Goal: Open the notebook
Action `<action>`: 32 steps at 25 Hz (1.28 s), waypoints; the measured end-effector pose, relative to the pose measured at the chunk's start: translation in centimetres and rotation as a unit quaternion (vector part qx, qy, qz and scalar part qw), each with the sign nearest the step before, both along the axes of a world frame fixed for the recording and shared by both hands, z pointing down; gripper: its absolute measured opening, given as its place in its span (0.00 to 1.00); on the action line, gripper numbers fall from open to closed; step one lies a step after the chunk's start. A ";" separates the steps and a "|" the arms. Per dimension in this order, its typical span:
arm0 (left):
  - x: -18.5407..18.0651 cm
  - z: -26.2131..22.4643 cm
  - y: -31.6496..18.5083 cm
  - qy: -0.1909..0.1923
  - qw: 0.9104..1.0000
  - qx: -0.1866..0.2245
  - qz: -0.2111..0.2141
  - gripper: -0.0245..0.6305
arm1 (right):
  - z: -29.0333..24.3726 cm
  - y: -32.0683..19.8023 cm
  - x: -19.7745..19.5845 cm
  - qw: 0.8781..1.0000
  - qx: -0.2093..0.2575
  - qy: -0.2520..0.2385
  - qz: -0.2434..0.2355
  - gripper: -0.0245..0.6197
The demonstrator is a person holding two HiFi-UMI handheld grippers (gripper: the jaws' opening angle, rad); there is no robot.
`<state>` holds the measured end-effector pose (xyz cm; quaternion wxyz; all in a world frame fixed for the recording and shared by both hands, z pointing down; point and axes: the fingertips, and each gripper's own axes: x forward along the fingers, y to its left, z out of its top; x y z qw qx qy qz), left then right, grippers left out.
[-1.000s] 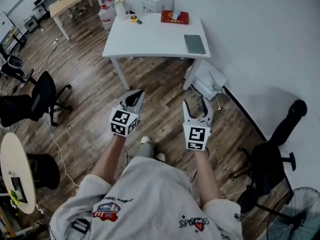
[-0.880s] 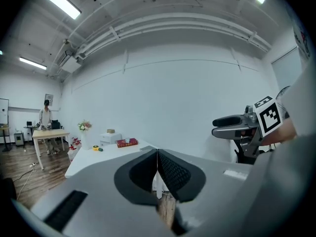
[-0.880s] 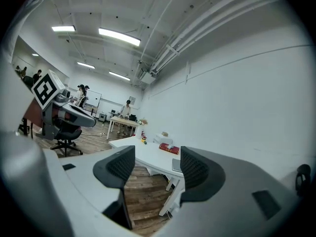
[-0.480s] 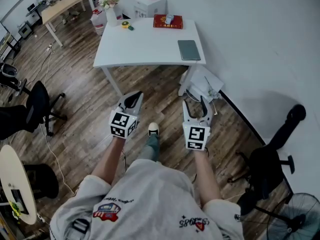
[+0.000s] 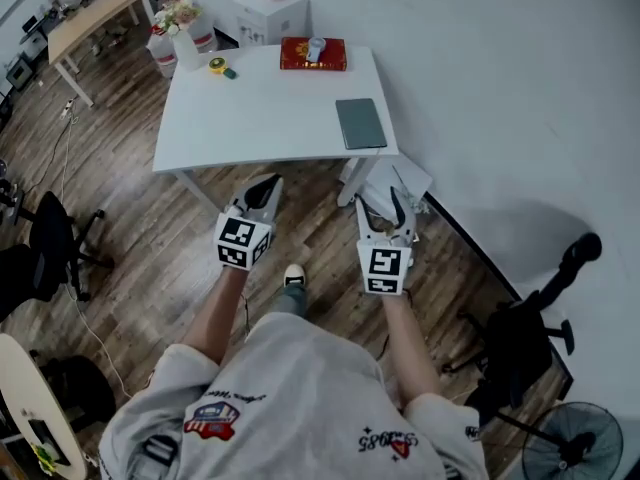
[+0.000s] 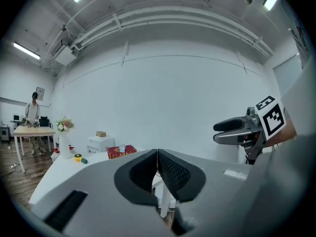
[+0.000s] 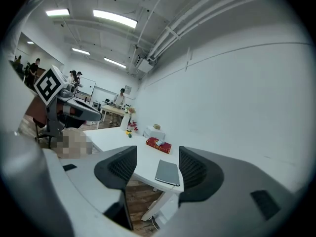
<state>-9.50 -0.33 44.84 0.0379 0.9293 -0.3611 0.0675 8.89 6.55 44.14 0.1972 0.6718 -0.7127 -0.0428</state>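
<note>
A closed dark grey notebook [image 5: 360, 123] lies flat near the right edge of the white table [image 5: 250, 118]; in the right gripper view the notebook [image 7: 167, 172] shows between the jaws, far ahead. Both grippers hang over the wooden floor, short of the table. My left gripper [image 5: 264, 190] is shut and empty, its pads meeting in the left gripper view [image 6: 157, 154]. My right gripper [image 5: 381, 202] is open, its jaws closing slightly with nothing between them [image 7: 157, 154].
On the table's far side lie a red box [image 5: 313, 55] and a yellow tape roll [image 5: 216, 65]. A flower vase [image 5: 180, 28] and a white carton [image 5: 270, 13] stand behind it. White clutter [image 5: 395, 183] lies by the table's right leg. Office chairs [image 5: 520, 343] stand near the wall.
The person has stepped toward the table, carrying both grippers forward. The table and notebook now sit lower and nearer in the head view.
</note>
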 end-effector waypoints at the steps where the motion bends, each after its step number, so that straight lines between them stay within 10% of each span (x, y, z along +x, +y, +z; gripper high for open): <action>1: 0.5 0.0 -2.0 0.001 1.000 -0.001 0.002 0.04 | -0.1 -2.1 0.2 1.000 0.004 0.003 -0.004 0.43; 12: 3.2 2.0 -16.8 -0.001 1.000 -0.019 0.017 0.04 | 2.7 -17.3 2.0 1.000 -0.018 0.009 -0.004 0.43; 32: 4.1 6.9 -26.1 -0.012 0.997 -0.061 -0.039 0.04 | 10.4 -29.0 3.9 0.993 -0.081 0.047 -0.077 0.42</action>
